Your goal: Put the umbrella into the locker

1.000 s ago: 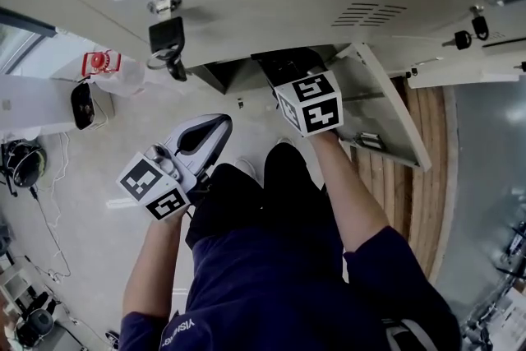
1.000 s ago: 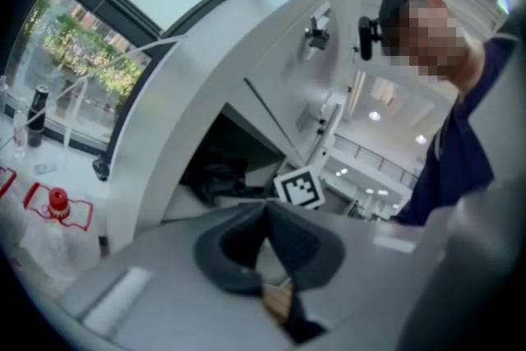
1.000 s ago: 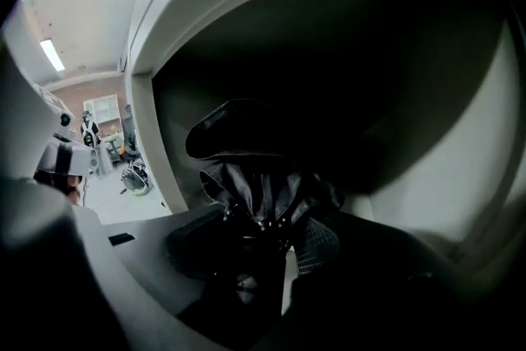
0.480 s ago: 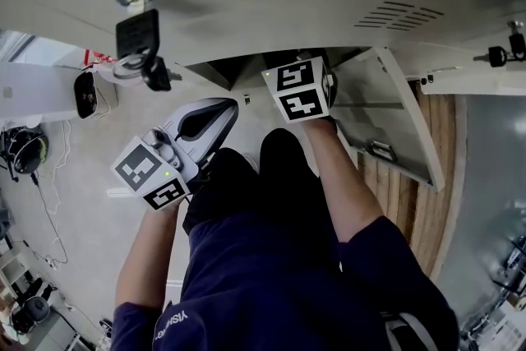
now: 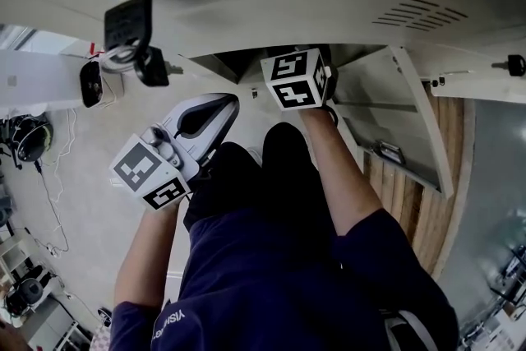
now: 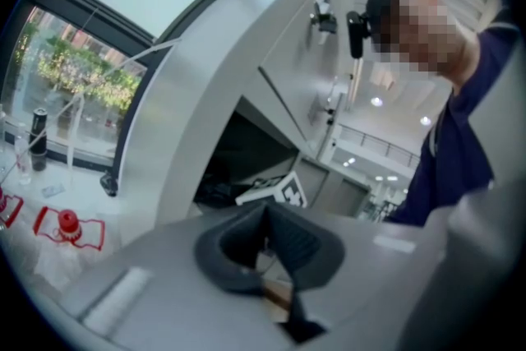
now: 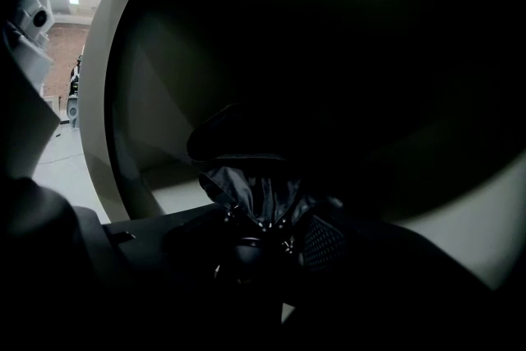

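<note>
The locker's open compartment (image 5: pixel 238 66) is a dark mouth under the pale locker front. My right gripper reaches into it; in the head view only its marker cube (image 5: pixel 294 80) shows at the opening. Inside, in the right gripper view, the folded black umbrella (image 7: pixel 251 189) sits between the dark jaws of the right gripper (image 7: pixel 259 226), which is shut on it just above the compartment floor (image 7: pixel 177 195). My left gripper (image 5: pixel 220 107) hangs outside, to the left of the opening, shut and holding nothing. In the left gripper view its pads (image 6: pixel 283 238) meet.
The compartment's door (image 5: pixel 411 123) stands swung open to the right. A black key fob (image 5: pixel 127 22) hangs from a lock on the door above left. The person's legs (image 5: pixel 255 177) stand just in front of the lockers. Wooden flooring (image 5: pixel 431 193) runs along the right.
The right gripper's cube has rolled and shifted left and deeper into the compartment's mouth. The left gripper has hardly moved. The head view has tilted, so the keys sit lower left.
</note>
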The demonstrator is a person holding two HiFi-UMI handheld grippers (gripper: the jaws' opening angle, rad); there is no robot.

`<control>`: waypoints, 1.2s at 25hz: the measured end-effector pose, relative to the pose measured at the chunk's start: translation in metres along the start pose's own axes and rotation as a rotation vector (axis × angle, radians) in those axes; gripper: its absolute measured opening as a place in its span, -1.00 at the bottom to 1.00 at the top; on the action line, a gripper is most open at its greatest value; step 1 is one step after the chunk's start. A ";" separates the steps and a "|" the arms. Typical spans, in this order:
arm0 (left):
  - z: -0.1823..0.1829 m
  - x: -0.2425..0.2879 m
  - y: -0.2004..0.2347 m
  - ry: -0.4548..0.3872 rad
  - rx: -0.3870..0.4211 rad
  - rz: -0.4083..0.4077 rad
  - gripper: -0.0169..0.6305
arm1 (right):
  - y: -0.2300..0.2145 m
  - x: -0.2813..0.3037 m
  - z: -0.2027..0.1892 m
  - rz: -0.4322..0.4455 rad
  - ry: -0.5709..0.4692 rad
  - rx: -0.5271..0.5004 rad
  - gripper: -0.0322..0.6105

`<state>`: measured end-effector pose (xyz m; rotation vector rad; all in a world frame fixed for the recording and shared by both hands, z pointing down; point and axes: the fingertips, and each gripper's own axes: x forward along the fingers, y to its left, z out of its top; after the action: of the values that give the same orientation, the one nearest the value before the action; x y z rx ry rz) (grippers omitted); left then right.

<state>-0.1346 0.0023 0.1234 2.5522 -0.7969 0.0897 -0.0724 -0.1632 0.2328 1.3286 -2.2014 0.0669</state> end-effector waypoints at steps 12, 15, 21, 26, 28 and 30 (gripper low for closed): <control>0.007 -0.013 -0.020 -0.002 -0.016 -0.005 -0.94 | 0.005 -0.018 -0.009 0.113 0.023 0.071 0.10; 0.012 -0.018 -0.025 -0.002 -0.028 -0.001 -0.94 | 0.007 -0.032 -0.011 0.094 0.030 0.058 0.10; 0.030 -0.029 -0.045 0.003 -0.055 -0.004 -0.94 | 0.010 -0.069 -0.003 0.076 0.037 0.083 0.09; 0.054 -0.039 -0.067 0.004 -0.070 -0.013 -0.94 | 0.013 -0.107 0.005 0.082 0.055 0.094 0.09; 0.065 -0.043 -0.074 0.002 -0.072 -0.015 -0.94 | 0.014 -0.121 0.008 0.092 0.065 0.087 0.08; 0.075 -0.046 -0.081 -0.002 -0.075 -0.019 -0.94 | 0.013 -0.136 0.015 0.101 0.059 0.088 0.01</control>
<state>-0.1334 0.0516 0.0139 2.4890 -0.7628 0.0499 -0.0424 -0.0527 0.1571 1.2443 -2.2369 0.2406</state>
